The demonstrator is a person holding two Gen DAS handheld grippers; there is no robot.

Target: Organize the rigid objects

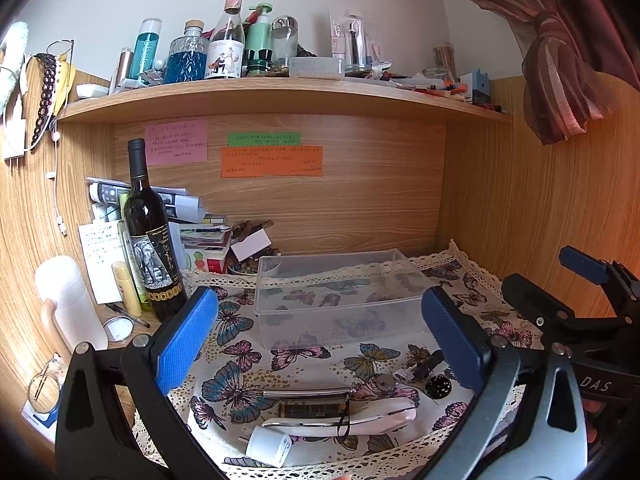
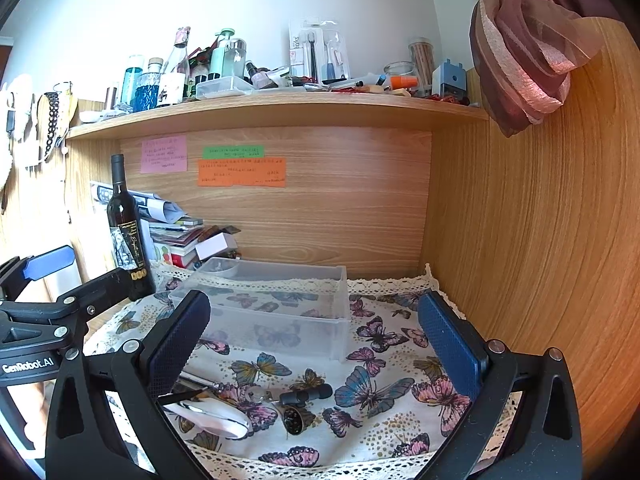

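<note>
A clear plastic box (image 1: 340,292) stands empty on the butterfly cloth (image 1: 240,356), also in the right wrist view (image 2: 276,304). In front of it lie small items: a white-pink curved device (image 1: 360,420), a white plug adapter (image 1: 270,446), a metal rod (image 1: 308,393), an amber rectangular piece (image 1: 310,410), a black cylinder (image 1: 428,364) and a round black cap (image 1: 438,387). The cylinder (image 2: 306,396) and cap (image 2: 296,420) also show in the right wrist view. My left gripper (image 1: 320,336) is open above them. My right gripper (image 2: 316,340) is open, to the right.
A dark wine bottle (image 1: 150,240) stands left of the box, with a white flask (image 1: 68,304), tubes and stacked papers (image 1: 188,216) beside it. Wooden walls close the back and right. A cluttered shelf (image 1: 280,96) runs overhead. A curtain (image 2: 520,48) hangs upper right.
</note>
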